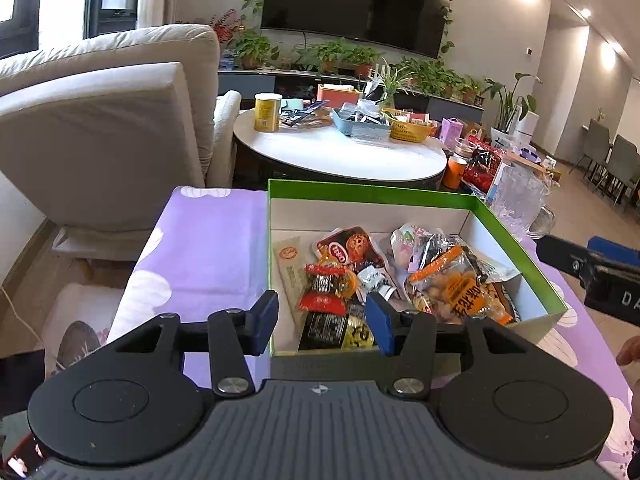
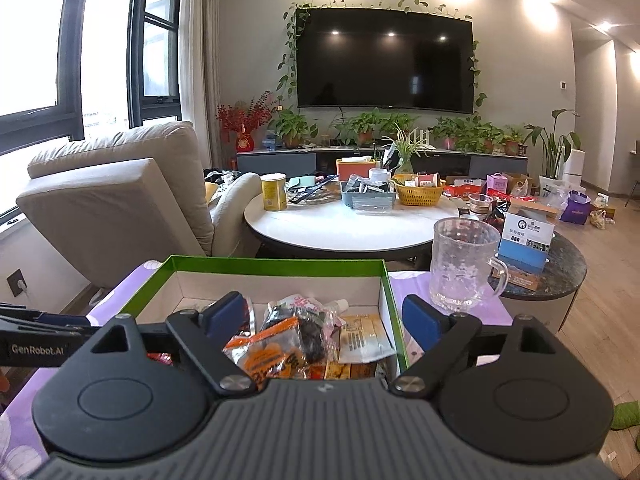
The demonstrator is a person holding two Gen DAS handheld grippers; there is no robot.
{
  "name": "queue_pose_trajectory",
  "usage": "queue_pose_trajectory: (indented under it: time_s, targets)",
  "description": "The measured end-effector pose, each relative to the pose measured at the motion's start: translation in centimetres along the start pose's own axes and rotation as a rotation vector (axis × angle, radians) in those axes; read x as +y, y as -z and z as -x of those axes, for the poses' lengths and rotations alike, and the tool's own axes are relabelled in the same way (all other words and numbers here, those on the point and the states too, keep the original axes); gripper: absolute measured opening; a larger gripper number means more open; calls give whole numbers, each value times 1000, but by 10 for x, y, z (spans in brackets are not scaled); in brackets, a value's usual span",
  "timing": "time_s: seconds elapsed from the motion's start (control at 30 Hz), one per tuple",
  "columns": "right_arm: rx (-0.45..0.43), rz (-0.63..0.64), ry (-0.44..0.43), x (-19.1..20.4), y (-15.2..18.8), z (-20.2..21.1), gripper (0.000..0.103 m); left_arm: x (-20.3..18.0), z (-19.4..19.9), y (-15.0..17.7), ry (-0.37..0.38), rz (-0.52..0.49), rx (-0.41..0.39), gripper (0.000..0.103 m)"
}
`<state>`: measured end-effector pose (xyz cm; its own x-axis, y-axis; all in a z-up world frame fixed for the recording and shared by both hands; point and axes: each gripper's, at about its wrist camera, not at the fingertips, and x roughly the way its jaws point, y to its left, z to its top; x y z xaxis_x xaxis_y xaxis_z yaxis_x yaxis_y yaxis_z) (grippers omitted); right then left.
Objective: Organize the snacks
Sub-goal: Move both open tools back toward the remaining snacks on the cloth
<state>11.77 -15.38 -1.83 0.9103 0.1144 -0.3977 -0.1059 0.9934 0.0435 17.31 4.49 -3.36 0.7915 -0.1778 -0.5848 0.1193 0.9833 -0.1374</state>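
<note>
A green-walled cardboard box (image 1: 368, 192) (image 2: 276, 266) with a white inside stands on a purple cloth and holds several snack packets. Among them are an orange-labelled bag of nuts (image 1: 460, 284) (image 2: 272, 344), a red wrapped sweet (image 1: 326, 292) and a beige sachet (image 2: 362, 338). My left gripper (image 1: 322, 322) hovers open over the box's near-left corner; its blue pads (image 1: 264, 320) hold nothing. My right gripper (image 2: 324, 318) is open above the box's near-right side, with one pad (image 2: 420, 320) outside the wall. Its black body (image 1: 592, 272) shows at the left wrist view's right edge.
A clear glass mug (image 2: 464, 266) stands just right of the box. Behind is a round white table (image 2: 348, 232) with a yellow can (image 2: 274, 192), a grey tray and a yellow basket. A beige armchair (image 1: 100, 132) is on the left, and a small dark side table (image 2: 560, 268) on the right.
</note>
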Motion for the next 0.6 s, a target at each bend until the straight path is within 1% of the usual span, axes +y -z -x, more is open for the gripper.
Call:
queue_pose_trajectory:
  time_s: [0.17, 0.3, 0.4, 0.6]
  targets:
    - [33, 25, -43, 1, 14, 14, 61, 4, 12, 10, -9, 9, 2, 49]
    - [108, 68, -114, 11, 35, 21, 61, 6, 15, 23, -22, 5, 19, 50]
    - [172, 97, -163, 24, 54, 21, 61, 11, 16, 30, -34, 23, 40, 50]
    - [242, 163, -215, 42, 77, 24, 61, 17, 22, 41, -41, 29, 60, 50]
